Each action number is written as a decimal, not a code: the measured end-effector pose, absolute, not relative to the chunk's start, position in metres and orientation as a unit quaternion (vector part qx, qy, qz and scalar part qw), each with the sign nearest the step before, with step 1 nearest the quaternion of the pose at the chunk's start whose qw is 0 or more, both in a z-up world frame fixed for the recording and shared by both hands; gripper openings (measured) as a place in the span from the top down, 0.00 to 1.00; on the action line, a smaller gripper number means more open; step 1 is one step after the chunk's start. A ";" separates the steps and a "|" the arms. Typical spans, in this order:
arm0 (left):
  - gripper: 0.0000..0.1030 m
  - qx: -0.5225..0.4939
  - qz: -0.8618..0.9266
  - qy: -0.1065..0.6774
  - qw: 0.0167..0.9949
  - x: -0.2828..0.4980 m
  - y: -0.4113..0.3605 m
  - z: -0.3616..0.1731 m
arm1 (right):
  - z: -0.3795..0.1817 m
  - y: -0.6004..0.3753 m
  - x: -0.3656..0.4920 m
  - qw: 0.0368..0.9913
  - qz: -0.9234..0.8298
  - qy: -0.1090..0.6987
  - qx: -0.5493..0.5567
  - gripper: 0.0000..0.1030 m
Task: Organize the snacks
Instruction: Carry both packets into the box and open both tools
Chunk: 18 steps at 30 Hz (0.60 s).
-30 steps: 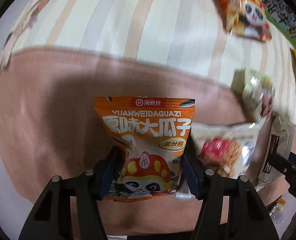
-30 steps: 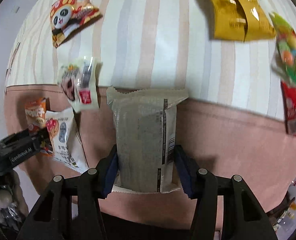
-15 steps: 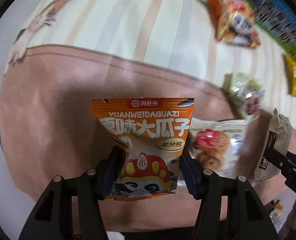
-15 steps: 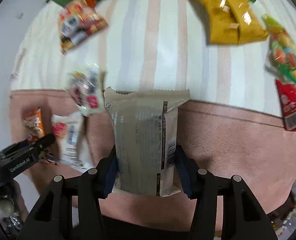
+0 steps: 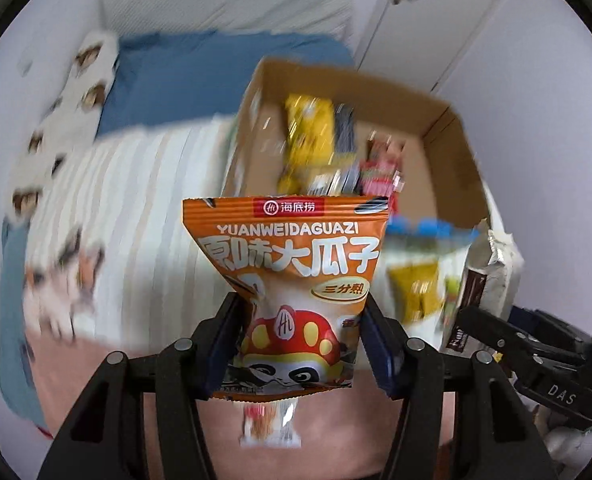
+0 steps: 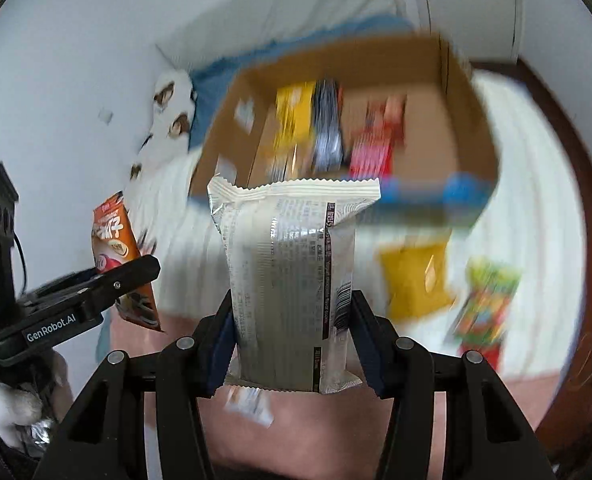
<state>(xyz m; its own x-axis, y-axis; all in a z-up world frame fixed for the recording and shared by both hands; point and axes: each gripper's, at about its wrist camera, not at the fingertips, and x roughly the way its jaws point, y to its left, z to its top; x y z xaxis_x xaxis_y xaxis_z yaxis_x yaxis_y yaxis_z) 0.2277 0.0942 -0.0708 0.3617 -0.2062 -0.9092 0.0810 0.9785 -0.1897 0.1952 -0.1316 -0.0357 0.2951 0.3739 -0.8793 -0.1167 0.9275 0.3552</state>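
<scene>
Left gripper (image 5: 299, 344) pinching seed pack (image 5: 292, 280), right gripper (image 6: 292, 340) pinching grey pack (image 6: 292, 280); I clear box (image 6: 471, 128) rim first, then release low inside.

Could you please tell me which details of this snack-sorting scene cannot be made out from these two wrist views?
- Packets in the cardboard box: motion blur in both views leaves only yellow, dark and red shapes.
- Small packet on the pink blanket, left wrist view: blurred, partly behind the orange sunflower-seed bag.
- Front of the grey-white packet, right wrist view: faces away.
</scene>
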 end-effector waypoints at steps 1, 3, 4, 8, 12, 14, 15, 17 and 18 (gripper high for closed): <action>0.46 -0.047 -0.088 0.560 0.822 0.241 0.089 -0.068 | -0.024 -0.138 0.213 0.805 0.148 0.565 0.107 0.46; 0.46 -0.031 -0.088 0.567 0.818 0.269 0.084 -0.065 | -0.015 -0.144 0.243 0.814 0.132 0.558 0.095 0.46; 0.46 -0.022 -0.084 0.574 0.814 0.285 0.081 -0.065 | -0.014 -0.149 0.261 0.817 0.123 0.556 0.094 0.46; 0.46 0.007 -0.066 0.609 0.791 0.334 0.074 -0.088 | -0.038 -0.162 0.322 0.815 0.089 0.566 0.084 0.46; 0.46 0.036 -0.036 0.642 0.765 0.371 0.075 -0.123 | -0.053 -0.171 0.359 0.803 0.065 0.588 0.073 0.46; 0.46 0.044 -0.034 0.654 0.754 0.381 0.074 -0.134 | -0.071 -0.171 0.373 0.795 0.058 0.600 0.064 0.46; 0.46 0.042 -0.033 0.659 0.750 0.385 0.074 -0.139 | -0.078 -0.170 0.377 0.792 0.054 0.606 0.059 0.46; 0.46 0.046 -0.032 0.666 0.744 0.393 0.071 -0.145 | -0.095 -0.168 0.387 0.784 0.050 0.617 0.050 0.46; 0.46 0.048 -0.034 0.669 0.741 0.395 0.070 -0.149 | -0.103 -0.168 0.392 0.780 0.048 0.622 0.049 0.46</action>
<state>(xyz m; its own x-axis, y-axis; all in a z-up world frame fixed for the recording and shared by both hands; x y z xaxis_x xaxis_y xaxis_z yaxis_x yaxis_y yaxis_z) 0.3947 0.0700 -0.1488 0.1017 0.0139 -0.9947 0.1150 0.9930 0.0256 0.3919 -0.1682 -0.1033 0.2215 0.1366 -0.9655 -0.0140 0.9905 0.1370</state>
